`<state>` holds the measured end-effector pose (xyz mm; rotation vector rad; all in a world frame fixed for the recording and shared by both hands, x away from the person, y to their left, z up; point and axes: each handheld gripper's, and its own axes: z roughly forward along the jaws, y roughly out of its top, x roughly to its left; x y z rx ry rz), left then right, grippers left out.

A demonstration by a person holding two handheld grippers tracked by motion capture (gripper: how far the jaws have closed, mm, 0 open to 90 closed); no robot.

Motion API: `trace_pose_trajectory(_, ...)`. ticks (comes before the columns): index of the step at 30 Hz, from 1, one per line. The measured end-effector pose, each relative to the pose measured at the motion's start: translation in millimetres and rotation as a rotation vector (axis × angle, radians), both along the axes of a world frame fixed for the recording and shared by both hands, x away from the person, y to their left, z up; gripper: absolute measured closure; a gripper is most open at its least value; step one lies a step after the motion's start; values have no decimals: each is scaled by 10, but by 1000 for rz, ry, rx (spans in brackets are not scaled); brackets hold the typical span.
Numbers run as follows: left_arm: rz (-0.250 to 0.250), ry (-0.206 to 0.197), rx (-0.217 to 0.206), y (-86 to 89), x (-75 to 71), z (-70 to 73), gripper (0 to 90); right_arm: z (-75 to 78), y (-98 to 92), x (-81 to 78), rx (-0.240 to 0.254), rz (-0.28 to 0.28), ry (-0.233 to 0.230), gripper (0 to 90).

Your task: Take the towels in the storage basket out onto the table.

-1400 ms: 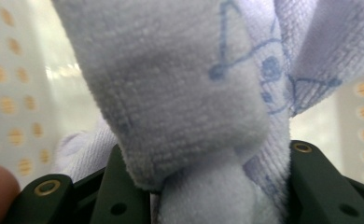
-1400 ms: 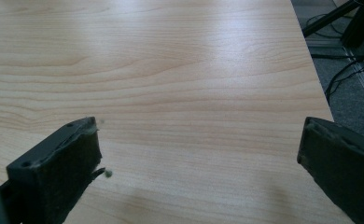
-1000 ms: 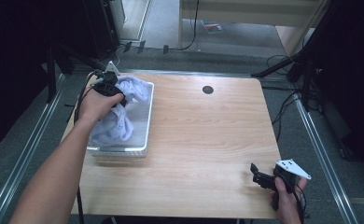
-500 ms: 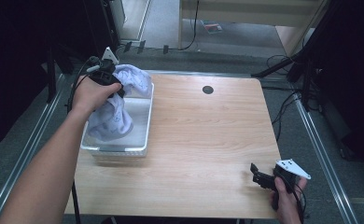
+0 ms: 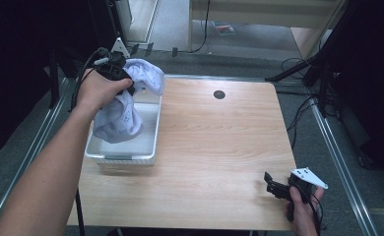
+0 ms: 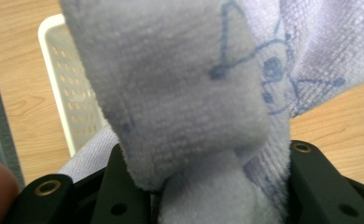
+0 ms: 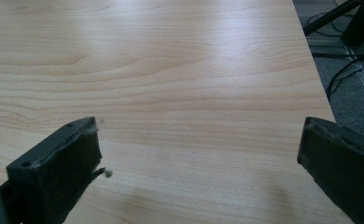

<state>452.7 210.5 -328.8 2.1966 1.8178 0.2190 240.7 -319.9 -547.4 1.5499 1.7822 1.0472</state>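
The left gripper (image 5: 126, 81) is clamped on one pale purple towel (image 5: 123, 110), which it holds up over the far end of the one white basket (image 5: 131, 156) at the left of the bench (image 5: 219, 147). In the left gripper view the towel (image 6: 180, 93) hides most of the basket (image 6: 70, 93). The towel's lower end hangs into the basket. The right gripper (image 5: 273, 189), jaws wide apart, rests near the bench's near right corner.

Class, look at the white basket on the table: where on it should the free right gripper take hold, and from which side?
Grip the basket's thin upright right wall, coming from above with the open right gripper. The towel hangs over its left part, so that wall is bare.
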Motion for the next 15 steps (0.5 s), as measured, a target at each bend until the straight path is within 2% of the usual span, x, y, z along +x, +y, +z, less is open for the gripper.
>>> trace_pose_trajectory(5,-10,-4,-12,-69,-1,114,602,-1,1,2,-3,1,1,0)
trace_pose_trajectory(15,-34,-6,-20,-287,6,161,599,-1,3,2,-6,2,1,0)
